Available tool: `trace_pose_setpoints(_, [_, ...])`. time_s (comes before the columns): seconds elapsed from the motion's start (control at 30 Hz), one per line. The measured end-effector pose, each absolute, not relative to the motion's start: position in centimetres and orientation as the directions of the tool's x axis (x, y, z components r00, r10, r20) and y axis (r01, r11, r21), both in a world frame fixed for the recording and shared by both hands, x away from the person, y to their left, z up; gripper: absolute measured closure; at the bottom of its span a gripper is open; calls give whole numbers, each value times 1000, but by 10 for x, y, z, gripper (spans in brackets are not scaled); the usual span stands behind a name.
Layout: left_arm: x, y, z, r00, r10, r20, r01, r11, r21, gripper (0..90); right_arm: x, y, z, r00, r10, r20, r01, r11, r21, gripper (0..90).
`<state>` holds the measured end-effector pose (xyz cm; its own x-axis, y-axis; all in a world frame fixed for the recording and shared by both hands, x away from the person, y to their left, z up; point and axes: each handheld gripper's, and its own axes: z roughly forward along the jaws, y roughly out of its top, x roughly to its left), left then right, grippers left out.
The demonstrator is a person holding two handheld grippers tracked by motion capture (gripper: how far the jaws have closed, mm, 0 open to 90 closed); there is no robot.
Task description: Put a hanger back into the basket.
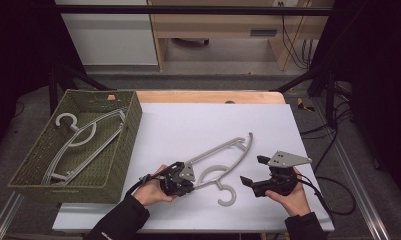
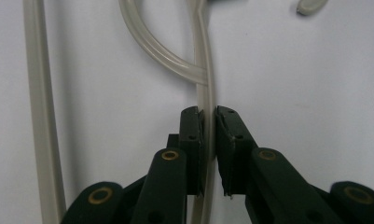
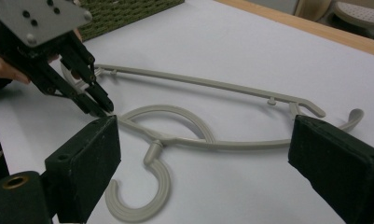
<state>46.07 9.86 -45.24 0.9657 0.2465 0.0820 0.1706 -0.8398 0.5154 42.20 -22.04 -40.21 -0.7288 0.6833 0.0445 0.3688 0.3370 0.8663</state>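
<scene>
High view. I take the basket [image 1: 18, 177], at the far left of the white table [image 1: 188, 125], as my landmark. One grey hanger already lies inside it [image 1: 75, 142]. A second hanger [image 1: 223, 160] lies on the table to the right of the basket, well apart from it, its hook toward me. My left gripper [image 1: 180, 179] sits at this hanger's end nearest the basket; my right gripper [image 1: 262, 186] hovers farther from the basket, just past the hook. I judge the work roughly half done: one hanger stowed, one gripped but not yet lifted and carried across.

Left gripper view. The left gripper [image 2: 209, 135] is clenched on the hanger's thin arm [image 2: 204, 84], pads pressing it from both sides. The grasp is made; the lift and the trip to the basket remain.

Right gripper view. The right gripper [image 3: 201, 154] stands released, jaws wide apart, nothing between the pads; the hanger [image 3: 184, 140] lies beyond them on the table. The left gripper [image 3: 98, 105] pinches the hanger's end, with the basket's corner [image 3: 124, 14] behind it.
</scene>
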Motion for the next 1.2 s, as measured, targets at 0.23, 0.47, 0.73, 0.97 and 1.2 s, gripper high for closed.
trace_pose_setpoints(0.23, [441, 123, -432, 925, 364, 104, 240, -775, 584, 651, 438, -209, -416, -759, 651, 21, 381, 417, 825, 163])
trace_pose_setpoints(0.47, [419, 155, -424, 861, 501, 86, 311, -653, 690, 467, 462, -194, -436, -785, 620, -13, 389, 508, 769, 169])
trace_pose_setpoints(0.73, [402, 184, -419, 812, 583, 15, 349, -507, 788, 319, 488, -180, -459, -802, 596, -34, 392, 569, 723, 178])
trace_pose_setpoints(0.97, [397, 191, -415, 807, 590, 3, 343, -474, 811, 246, 498, -171, -473, -846, 529, -71, 346, 645, 682, 186])
trace_pose_setpoints(1.2, [398, 192, -418, 804, 595, -4, 352, -470, 809, 235, 499, -168, -472, -850, 511, -128, 315, 687, 654, 294])
